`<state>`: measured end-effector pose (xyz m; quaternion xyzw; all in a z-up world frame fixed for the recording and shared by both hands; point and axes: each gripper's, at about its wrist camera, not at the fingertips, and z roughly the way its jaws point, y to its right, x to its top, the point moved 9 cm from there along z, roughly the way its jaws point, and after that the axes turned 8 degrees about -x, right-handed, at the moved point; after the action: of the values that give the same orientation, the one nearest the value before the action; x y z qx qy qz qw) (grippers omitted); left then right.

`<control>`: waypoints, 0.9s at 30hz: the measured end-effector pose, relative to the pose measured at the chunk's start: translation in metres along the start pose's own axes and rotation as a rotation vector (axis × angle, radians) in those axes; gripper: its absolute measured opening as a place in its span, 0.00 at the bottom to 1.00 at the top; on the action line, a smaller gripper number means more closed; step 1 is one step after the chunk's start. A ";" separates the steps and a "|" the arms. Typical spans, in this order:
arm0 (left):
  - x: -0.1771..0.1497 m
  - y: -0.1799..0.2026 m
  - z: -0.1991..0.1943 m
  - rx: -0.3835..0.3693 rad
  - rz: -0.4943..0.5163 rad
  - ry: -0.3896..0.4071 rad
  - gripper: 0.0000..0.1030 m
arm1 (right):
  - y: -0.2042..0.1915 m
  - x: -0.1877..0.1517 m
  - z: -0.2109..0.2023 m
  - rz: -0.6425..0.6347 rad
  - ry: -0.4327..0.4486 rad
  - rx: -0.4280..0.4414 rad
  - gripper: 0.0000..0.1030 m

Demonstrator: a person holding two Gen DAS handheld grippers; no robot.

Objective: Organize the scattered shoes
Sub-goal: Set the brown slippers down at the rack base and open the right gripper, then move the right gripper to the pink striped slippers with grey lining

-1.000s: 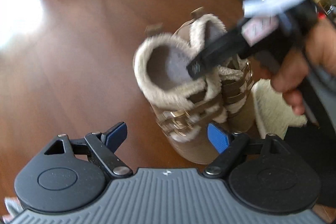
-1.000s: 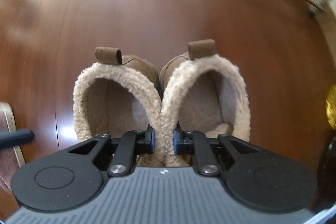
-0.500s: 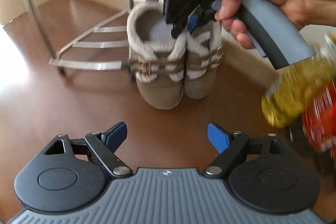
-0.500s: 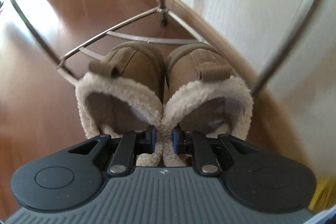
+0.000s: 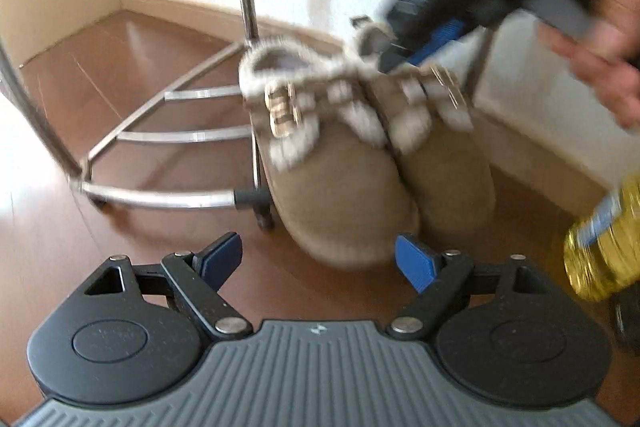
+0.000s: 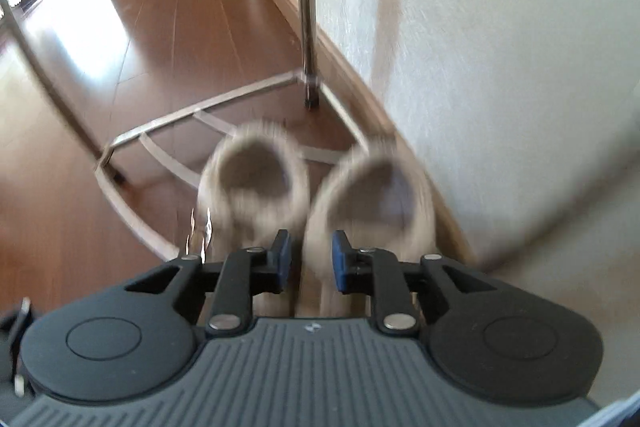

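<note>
Boots point(image 5: 360, 163), tan with fleece cuffs, stand paired on the wood floor point(image 5: 132, 67) beside a metal rack point(image 5: 168, 135), near the wall. My right gripper point(image 6: 307, 259) has just parted, pads clear. My left gripper point(image 5: 318, 259) hangs spread, empty.

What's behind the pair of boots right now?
Behind the boots: the metal rack, its pole, then baseboard and white wall. The boots hide the rack's near corner.
</note>
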<state>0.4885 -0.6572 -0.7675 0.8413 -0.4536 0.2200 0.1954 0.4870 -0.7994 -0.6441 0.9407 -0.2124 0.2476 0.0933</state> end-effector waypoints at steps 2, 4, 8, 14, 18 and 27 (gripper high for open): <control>-0.022 0.011 0.000 -0.016 0.035 -0.054 0.82 | 0.001 -0.055 -0.004 0.000 -0.109 -0.018 0.18; -0.034 0.021 0.004 -0.034 0.079 -0.091 0.82 | 0.003 -0.095 0.002 0.000 -0.190 -0.033 0.18; -0.029 0.040 0.019 -0.077 0.147 -0.081 0.79 | 0.010 -0.126 0.017 0.042 -0.262 -0.071 0.18; -0.009 0.056 0.064 -0.151 0.200 -0.131 0.79 | 0.022 -0.103 0.060 0.055 -0.348 -0.040 0.18; 0.000 0.056 0.074 -0.167 0.199 -0.121 0.79 | 0.022 -0.090 0.069 -0.012 -0.333 -0.050 0.19; -0.002 0.037 0.063 -0.084 0.118 -0.048 0.77 | 0.020 -0.087 0.063 -0.039 -0.265 -0.084 0.19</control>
<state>0.4683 -0.7081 -0.8158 0.8090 -0.5160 0.1915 0.2064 0.4361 -0.8043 -0.7405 0.9643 -0.2148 0.1104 0.1087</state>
